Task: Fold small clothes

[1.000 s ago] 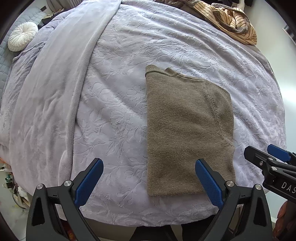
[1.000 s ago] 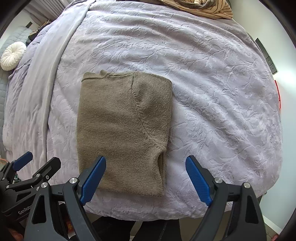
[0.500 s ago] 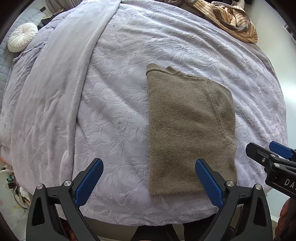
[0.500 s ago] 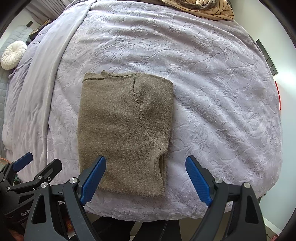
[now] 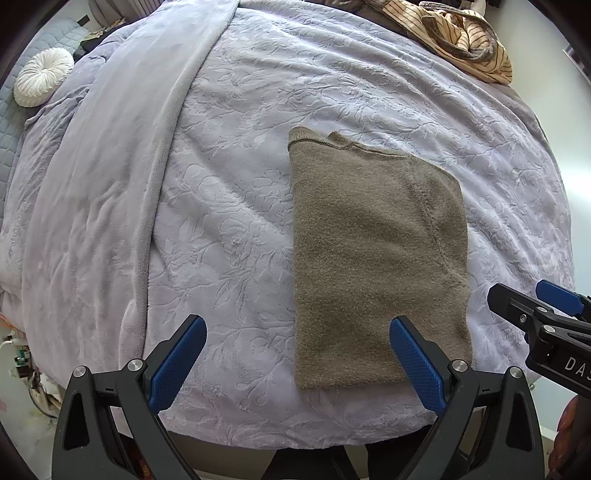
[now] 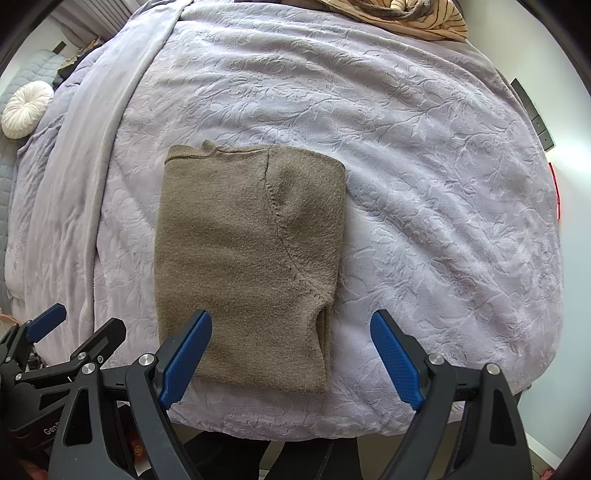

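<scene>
A brown knit sweater (image 5: 376, 258) (image 6: 247, 254) lies folded into a long rectangle on the lilac bedspread (image 5: 240, 184) (image 6: 424, 184), its neckline at the far end. My left gripper (image 5: 297, 326) hangs above the near edge of the bed, open and holding nothing; its right pad is over the sweater's near right corner. My right gripper (image 6: 291, 325) is open too, with nothing in it, above the sweater's near right edge. Each gripper shows at the side of the other's view.
A striped beige garment (image 5: 469, 37) (image 6: 417, 18) is heaped at the far right of the bed. A smooth grey blanket (image 5: 122, 166) runs down the left side. A round white cushion (image 5: 43, 82) sits far left. The bed's near edge drops off just below the grippers.
None of note; both grippers stay open and the sweater lies where it was, with only a slight drift of the left view.
</scene>
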Motion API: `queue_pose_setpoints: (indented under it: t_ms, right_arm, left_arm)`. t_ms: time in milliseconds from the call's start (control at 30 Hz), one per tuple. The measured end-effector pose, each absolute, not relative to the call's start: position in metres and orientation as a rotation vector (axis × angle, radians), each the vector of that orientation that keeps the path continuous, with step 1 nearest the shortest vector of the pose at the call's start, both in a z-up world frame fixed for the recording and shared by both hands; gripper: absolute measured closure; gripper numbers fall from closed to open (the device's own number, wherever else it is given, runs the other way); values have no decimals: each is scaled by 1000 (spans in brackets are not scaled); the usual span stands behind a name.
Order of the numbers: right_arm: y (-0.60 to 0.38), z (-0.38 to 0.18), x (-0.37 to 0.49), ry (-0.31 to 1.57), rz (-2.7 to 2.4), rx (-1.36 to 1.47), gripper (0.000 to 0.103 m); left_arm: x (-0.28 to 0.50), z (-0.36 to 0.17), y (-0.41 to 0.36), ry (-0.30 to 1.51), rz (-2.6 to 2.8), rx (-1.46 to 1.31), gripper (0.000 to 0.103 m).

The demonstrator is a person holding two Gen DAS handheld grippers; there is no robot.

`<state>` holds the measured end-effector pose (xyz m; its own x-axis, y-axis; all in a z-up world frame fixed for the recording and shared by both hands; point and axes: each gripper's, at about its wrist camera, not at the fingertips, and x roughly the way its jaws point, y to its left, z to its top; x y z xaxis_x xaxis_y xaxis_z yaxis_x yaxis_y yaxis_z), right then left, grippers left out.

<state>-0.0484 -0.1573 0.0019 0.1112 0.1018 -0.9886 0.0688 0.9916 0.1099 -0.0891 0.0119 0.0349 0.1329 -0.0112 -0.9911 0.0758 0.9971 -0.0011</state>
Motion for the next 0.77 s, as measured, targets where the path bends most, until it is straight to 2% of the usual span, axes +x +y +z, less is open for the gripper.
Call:
queue_pose_setpoints:
  t_ms: [767]
  right_arm:
    - [-157, -2, -60, 1465, 23, 143, 13]
  left_arm:
    - [-94, 37, 9, 1410, -80, 62, 3]
